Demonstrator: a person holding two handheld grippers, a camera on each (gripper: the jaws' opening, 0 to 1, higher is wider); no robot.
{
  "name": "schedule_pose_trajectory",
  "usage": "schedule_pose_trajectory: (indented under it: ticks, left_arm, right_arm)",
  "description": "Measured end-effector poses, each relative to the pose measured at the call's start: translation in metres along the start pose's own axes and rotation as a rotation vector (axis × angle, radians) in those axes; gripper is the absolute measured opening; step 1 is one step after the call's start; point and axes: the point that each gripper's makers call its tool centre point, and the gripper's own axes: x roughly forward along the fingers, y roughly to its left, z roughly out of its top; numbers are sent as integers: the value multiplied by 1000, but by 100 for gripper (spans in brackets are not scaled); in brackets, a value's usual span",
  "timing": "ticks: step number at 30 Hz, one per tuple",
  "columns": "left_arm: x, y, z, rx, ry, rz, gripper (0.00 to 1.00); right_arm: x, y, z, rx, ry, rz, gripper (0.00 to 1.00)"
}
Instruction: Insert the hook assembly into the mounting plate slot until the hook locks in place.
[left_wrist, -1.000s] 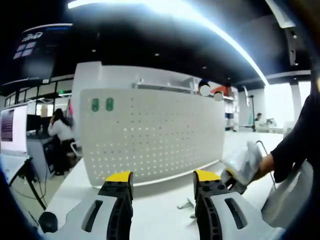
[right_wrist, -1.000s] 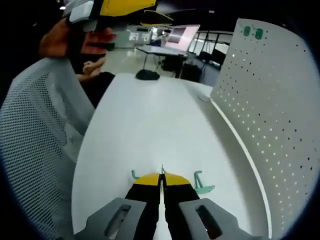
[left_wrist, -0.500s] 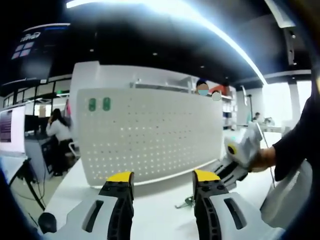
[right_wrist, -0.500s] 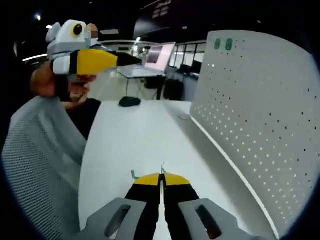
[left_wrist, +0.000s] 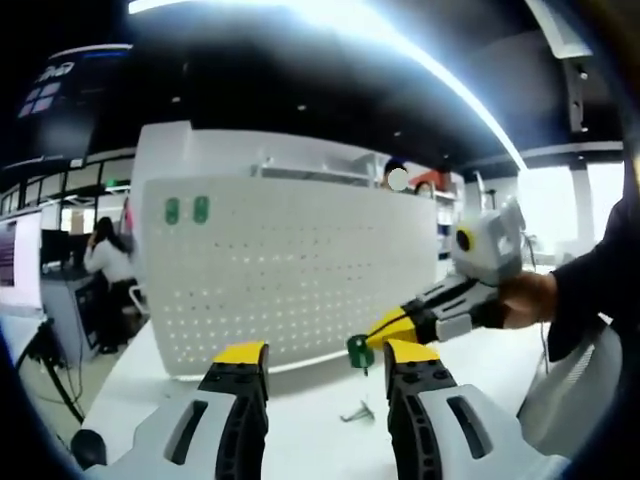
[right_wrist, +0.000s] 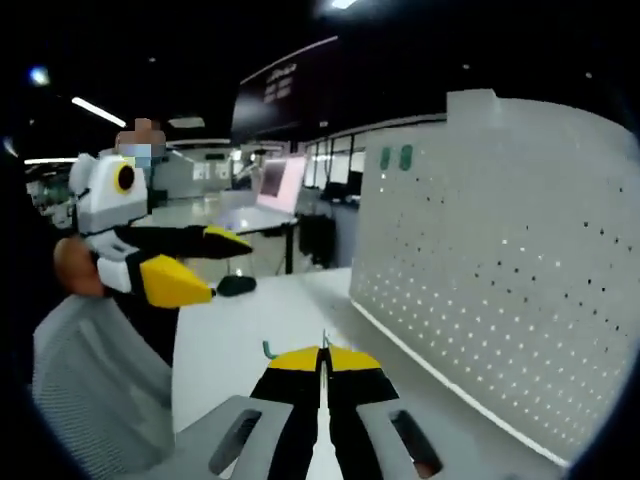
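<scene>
The white perforated mounting plate (left_wrist: 300, 280) stands upright on the white table; in the right gripper view this plate (right_wrist: 500, 290) fills the right side. Two green pegs (left_wrist: 186, 210) sit near its top left corner. My right gripper (right_wrist: 322, 356) is shut on a green hook assembly (right_wrist: 267, 349), with a thin metal prong poking out past the tips. In the left gripper view, the right gripper (left_wrist: 378, 332) comes in from the right, holding the green hook (left_wrist: 358, 352) in the air in front of the plate. My left gripper (left_wrist: 325, 355) is open and holds nothing.
A second small hook (left_wrist: 355, 412) lies on the table (left_wrist: 300, 430) below the held one. A black mouse (right_wrist: 235, 285) rests at the table's far end. A grey mesh chair (right_wrist: 90, 390) stands beside the table. A person (left_wrist: 100, 265) sits at a desk behind.
My right gripper has risen off the table with the green hook and turned toward the plate. One hook stayed on the table. The left gripper has barely moved.
</scene>
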Motion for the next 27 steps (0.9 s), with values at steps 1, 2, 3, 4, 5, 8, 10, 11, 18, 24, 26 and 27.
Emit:
schedule_pose_trajectory:
  ticks: [1, 2, 3, 4, 5, 8, 10, 11, 18, 24, 26, 27]
  left_arm:
    - [1, -1, 1, 0, -4, -3, 47]
    - [2, -1, 3, -1, -6, -7, 46]
    - [3, -2, 4, 0, -7, -9, 46]
    - [4, -2, 5, 3, -7, -9, 46]
    - [5, -3, 6, 6, -8, -10, 45]
    - [8, -3, 12, 16, -16, -13, 43]
    - [10, -4, 16, 17, -25, -16, 41]
    - [10, -4, 17, 17, -28, -17, 40]
    - [18, -15, 19, 31, -30, -50, 29]
    - [21, -21, 19, 70, -24, -65, 21]
    - [22, -22, 19, 81, -24, -69, 17]
    - [22, -22, 19, 87, -24, -70, 14]
  right_arm:
    - [-1, 1, 5, 2, -13, -1, 0]
    - [-1, 2, 10, 2, -26, 0, 0]
    - [-3, 3, 16, 5, -43, 0, 0]
    - [-3, 4, 18, 6, -47, -1, 0]
    - [-4, 5, 23, 8, -62, -2, 0]
    - [-7, 9, 34, 25, -95, 0, 0]
    - [-8, 11, 38, 26, -106, -2, 0]
    - [-8, 12, 39, 29, -110, -2, 0]
    - [-9, 16, 41, 82, -123, -4, 0]
    - [-11, 19, 45, 108, -136, 4, 0]
    - [-11, 19, 47, 116, -144, 7, 0]
    - [-12, 19, 47, 117, -145, 7, 0]
